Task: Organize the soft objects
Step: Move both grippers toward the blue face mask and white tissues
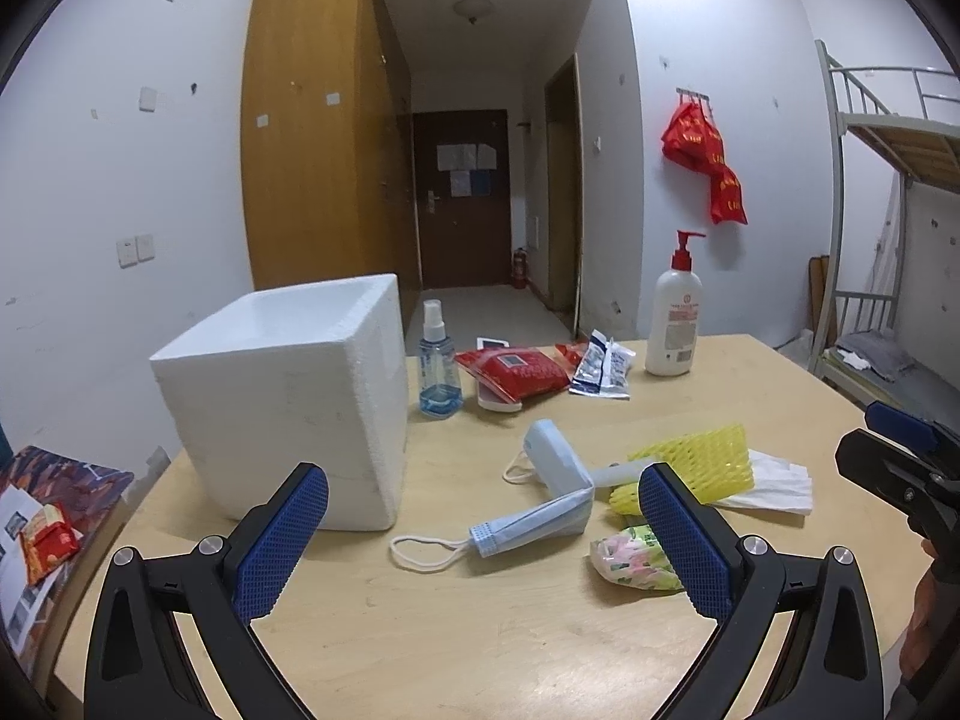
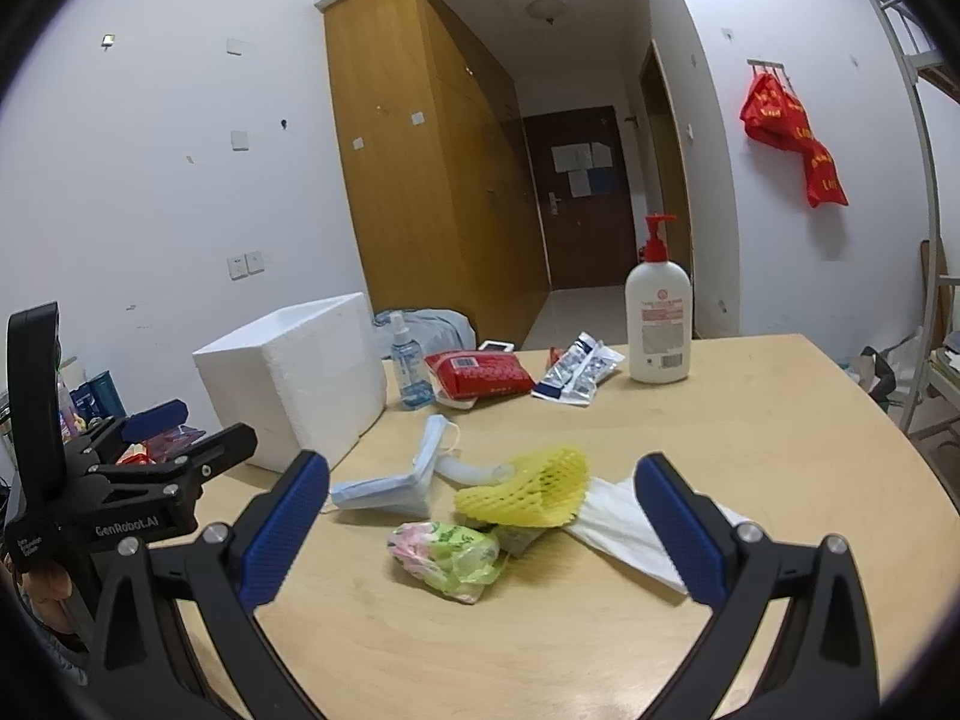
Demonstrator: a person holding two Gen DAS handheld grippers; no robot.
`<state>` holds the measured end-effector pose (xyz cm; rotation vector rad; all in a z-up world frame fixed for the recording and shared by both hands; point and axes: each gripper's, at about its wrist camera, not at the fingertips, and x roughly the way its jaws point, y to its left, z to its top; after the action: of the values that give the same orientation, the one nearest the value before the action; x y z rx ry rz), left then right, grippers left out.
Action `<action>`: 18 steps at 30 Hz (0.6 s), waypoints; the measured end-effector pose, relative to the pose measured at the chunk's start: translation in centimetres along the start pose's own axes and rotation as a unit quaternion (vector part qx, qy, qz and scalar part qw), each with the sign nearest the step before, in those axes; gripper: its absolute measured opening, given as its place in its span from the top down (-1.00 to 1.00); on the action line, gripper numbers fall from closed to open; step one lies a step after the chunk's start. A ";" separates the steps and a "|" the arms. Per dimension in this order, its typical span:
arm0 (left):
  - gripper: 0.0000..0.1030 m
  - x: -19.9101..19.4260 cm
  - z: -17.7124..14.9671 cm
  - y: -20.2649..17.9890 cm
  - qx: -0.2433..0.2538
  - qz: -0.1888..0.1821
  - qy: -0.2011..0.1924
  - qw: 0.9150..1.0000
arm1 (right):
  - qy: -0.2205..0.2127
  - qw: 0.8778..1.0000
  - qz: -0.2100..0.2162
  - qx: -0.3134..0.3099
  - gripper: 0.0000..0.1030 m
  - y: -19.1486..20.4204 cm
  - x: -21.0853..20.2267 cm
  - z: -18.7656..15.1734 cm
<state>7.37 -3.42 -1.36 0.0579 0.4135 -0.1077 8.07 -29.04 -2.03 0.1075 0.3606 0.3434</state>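
Observation:
Soft items lie on the wooden table [image 1: 480, 648]: two blue face masks [image 1: 543, 513] [image 2: 390, 489], a yellow foam net [image 1: 705, 462] [image 2: 534, 489], a white tissue [image 1: 771, 486] [image 2: 624, 531], and a green-pink plastic packet [image 1: 630, 558] [image 2: 447, 558]. A white foam box [image 1: 288, 396] [image 2: 294, 372] stands open at the left. My left gripper [image 1: 483, 537] is open and empty, just before the masks. My right gripper [image 2: 480, 534] is open and empty, above the packet; it also shows at the right edge of the left wrist view [image 1: 900, 450].
At the table's back stand a blue spray bottle [image 1: 438, 375], a red packet [image 1: 516, 372] on a white case, a blue-white sachet [image 1: 603, 369] and a white pump bottle [image 1: 675, 324]. A bunk bed [image 1: 888, 180] is on the right, a wardrobe behind.

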 end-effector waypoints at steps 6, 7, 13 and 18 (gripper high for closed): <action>-1.00 1.9 0.0 -0.8 0.008 -0.013 0.017 1.000 | 0.017 1.000 -0.007 0.011 -1.00 -1.0 1.0 -0.2; -1.00 2.1 -0.1 -1.0 0.008 -0.014 0.019 1.000 | 0.019 1.000 -0.008 0.012 -1.00 -1.1 1.1 -0.3; -1.00 3.9 -0.1 -1.6 0.014 -0.024 0.036 0.999 | 0.032 0.999 -0.013 0.019 -1.00 -1.9 1.8 -0.5; -1.00 5.7 -0.2 -2.0 0.016 -0.030 0.054 0.998 | 0.040 0.999 -0.017 0.020 -1.00 -2.2 2.4 -0.6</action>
<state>12.27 -5.87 -3.87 0.0825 0.5214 -0.1718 10.65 -30.24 -3.77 0.1269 0.4487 0.3084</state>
